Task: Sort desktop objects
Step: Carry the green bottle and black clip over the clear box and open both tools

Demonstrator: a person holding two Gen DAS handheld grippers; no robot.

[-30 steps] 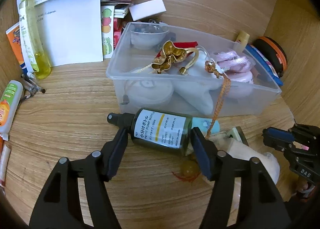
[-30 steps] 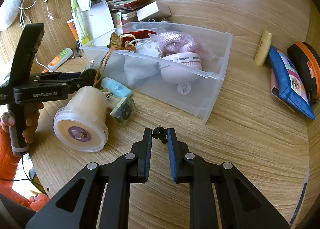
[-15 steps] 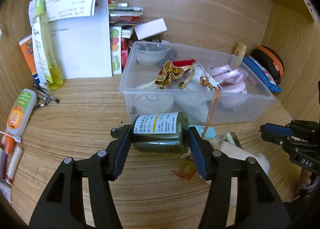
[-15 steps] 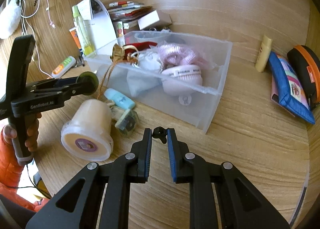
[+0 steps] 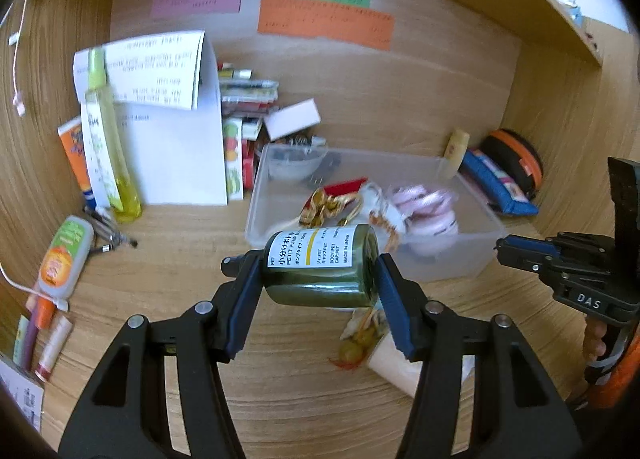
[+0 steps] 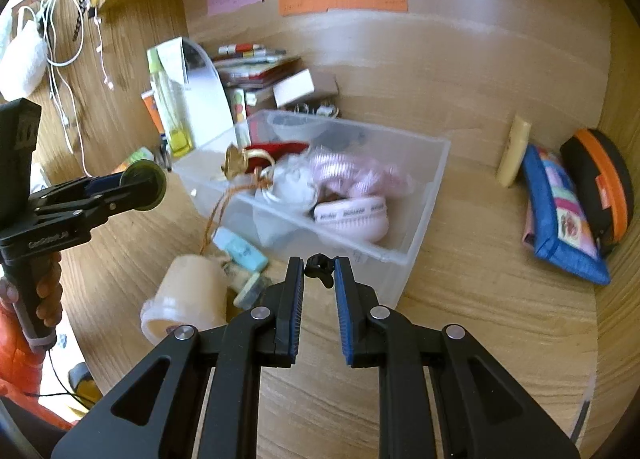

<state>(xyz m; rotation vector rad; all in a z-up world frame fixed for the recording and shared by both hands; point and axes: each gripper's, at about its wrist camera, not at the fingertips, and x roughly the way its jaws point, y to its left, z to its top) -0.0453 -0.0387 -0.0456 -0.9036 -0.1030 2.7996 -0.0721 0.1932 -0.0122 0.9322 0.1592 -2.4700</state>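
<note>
My left gripper [image 5: 320,279] pinches the dark green glass pump bottle with a white label [image 5: 320,269] end to end, its jaws having just closed a little tighter on it. A second ago the bottle lay on the wooden desk below my fingers; now it hangs clear of it, with the clear plastic bin [image 5: 456,271] just beyond, where I judge it goes. My right gripper [image 6: 319,271], pressed together on a small black clip [image 6: 320,265], has risen too.
</note>
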